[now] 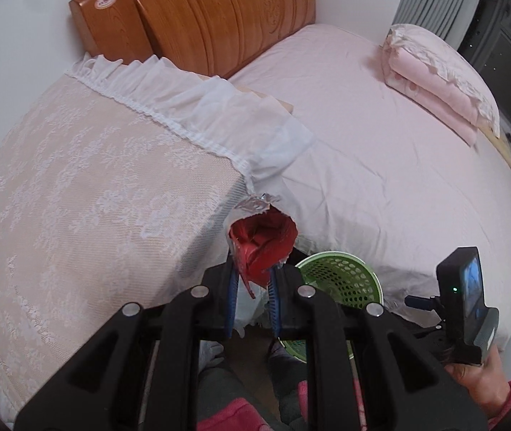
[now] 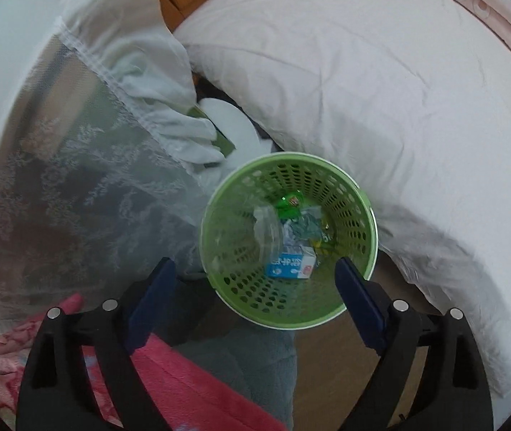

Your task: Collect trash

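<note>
Bed (image 1: 381, 136) fills the right of the left wrist view: pale pink sheet, lightly creased, carved orange-brown wooden headboard (image 1: 226, 18) against a white wall at its far end. Folded pink quilt (image 1: 442, 82) lies along the bed's far right edge, beside a dark window with a grey curtain.

Left of the bed, a bedside piece under a white lace cover (image 1: 86, 194) with a gathered frill along its edge; the near corner of the frill hangs toward the gap between cover and mattress.

Green perforated basket (image 2: 287, 244) stands upright on the brown floor at the near corner of the bed, just beside the lace cover, mouth upward. Inside, at its bottom: a blue-and-white carton (image 2: 291, 262), crumpled clear plastic, small green scraps.

Left gripper (image 1: 253, 283) pinched shut on a red foil wrapper (image 1: 262, 244). Wrapper's long axis runs along the fingers and away from the camera; torn silver-lined mouth at the far end, toward the cover's corner. It hangs just left of the basket rim.

Right gripper (image 2: 255, 280) spread wide over the basket mouth, nothing between the pads. Pink sleeve and grey trousers below.
</note>
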`<move>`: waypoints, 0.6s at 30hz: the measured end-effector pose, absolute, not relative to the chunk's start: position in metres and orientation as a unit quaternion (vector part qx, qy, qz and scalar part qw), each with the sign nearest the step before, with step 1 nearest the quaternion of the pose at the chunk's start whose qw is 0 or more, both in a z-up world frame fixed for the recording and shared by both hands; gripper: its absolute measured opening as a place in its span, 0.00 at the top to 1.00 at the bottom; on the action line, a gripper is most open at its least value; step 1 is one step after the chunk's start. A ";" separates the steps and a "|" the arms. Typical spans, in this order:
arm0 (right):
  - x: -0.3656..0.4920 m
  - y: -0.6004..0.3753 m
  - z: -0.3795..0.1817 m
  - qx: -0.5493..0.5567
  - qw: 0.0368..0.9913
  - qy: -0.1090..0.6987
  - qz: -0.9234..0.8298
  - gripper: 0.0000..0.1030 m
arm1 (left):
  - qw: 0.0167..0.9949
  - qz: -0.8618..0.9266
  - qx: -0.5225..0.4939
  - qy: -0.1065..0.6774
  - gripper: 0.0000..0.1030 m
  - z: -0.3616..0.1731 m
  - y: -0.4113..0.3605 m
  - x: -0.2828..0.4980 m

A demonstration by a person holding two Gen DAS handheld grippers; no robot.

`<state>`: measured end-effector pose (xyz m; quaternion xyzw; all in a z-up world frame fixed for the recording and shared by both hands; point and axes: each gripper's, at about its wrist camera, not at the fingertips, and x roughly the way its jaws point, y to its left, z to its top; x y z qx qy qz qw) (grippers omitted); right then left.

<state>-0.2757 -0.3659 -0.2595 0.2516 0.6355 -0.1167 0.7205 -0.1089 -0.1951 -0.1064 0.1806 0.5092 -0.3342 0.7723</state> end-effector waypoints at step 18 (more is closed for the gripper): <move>-0.340 -0.417 -0.216 0.285 0.744 0.566 -0.211 0.07 | 0.659 -0.448 0.278 0.536 0.11 -0.148 -0.257 -0.198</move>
